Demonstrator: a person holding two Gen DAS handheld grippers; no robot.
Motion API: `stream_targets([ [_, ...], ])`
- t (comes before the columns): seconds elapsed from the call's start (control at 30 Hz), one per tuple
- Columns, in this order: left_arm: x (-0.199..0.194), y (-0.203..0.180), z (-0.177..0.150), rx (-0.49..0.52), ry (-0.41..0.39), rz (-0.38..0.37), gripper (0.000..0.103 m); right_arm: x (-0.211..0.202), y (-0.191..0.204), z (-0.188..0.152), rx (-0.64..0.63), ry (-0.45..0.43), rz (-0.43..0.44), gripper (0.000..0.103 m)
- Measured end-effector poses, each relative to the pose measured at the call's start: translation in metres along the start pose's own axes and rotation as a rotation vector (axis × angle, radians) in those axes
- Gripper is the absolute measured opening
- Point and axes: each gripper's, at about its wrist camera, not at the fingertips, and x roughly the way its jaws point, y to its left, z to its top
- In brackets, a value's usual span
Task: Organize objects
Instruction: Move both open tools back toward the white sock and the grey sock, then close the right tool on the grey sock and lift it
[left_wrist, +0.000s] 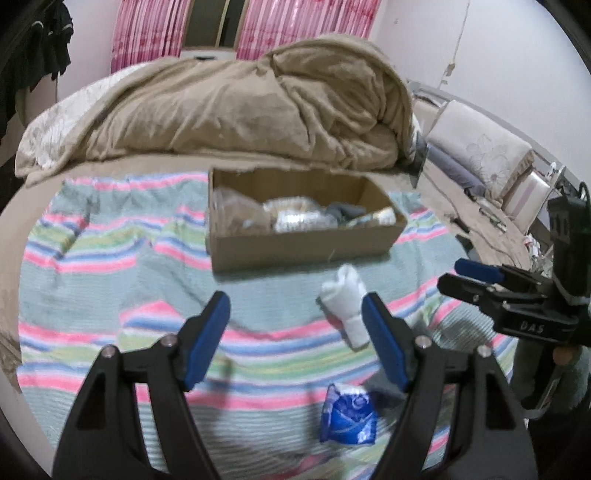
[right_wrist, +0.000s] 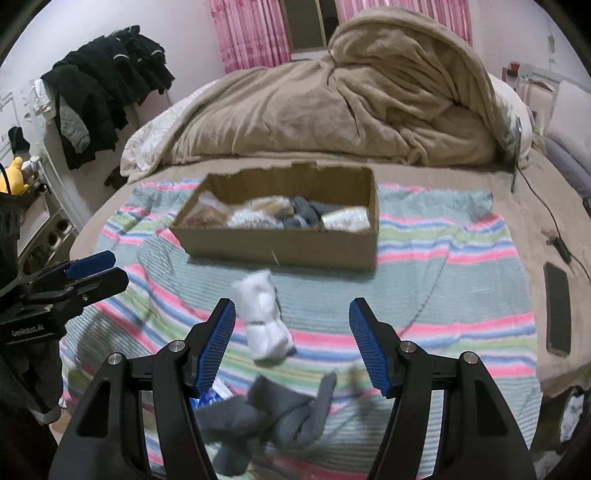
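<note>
1. Left wrist view: my left tool (left_wrist: 295, 332) hangs over the striped blanket (left_wrist: 92, 251) with its blue-padded fingers (left_wrist: 207, 339) spread wide and nothing between them.
2. A rolled white sock bundle (left_wrist: 347, 306) lies on the blanket just beside the inner face of that tool's right finger; I cannot tell whether they touch.
3. A blue and white packet (left_wrist: 349, 415) lies on the blanket nearer to me, low between the tool's two arms.
4. Right wrist view: my right tool (right_wrist: 293, 343) is also open wide and holds nothing.
5. The same white sock bundle (right_wrist: 264, 314) lies between its fingers, closer to the left one.
6. A crumpled grey sock (right_wrist: 273, 417) lies nearer to me, between the tool's arms, with a bit of the blue packet (right_wrist: 210, 397) showing at its left.
7. Beyond both tools an open cardboard box (right_wrist: 280, 245) sits on the striped blanket, holding clear-wrapped items, grey socks and a pale cylinder; the blur hides finer detail.
8. Behind the box a beige comforter (right_wrist: 351, 107) is heaped on the bed.
9. A dark phone (right_wrist: 557, 310) lies on the bed at the right, off the blanket.
10. Black clothes (right_wrist: 107, 81) hang at the left wall, before pink curtains (right_wrist: 251, 33).
</note>
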Motion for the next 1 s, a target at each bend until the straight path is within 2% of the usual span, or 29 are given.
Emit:
stream_targets([
  [0.5, 0.022, -0.007, -0.034, -0.021, 0.090, -0.026, 0.075, 0.018, -0.023, -0.056, 0.048, 0.131, -0.010, 0.067],
  [1.0, 0.041, -0.007, -0.050, -0.026, 0.150, -0.032, 0.075, 0.048, 0.011, -0.080, -0.025, 0.244, 0.057, 0.067],
])
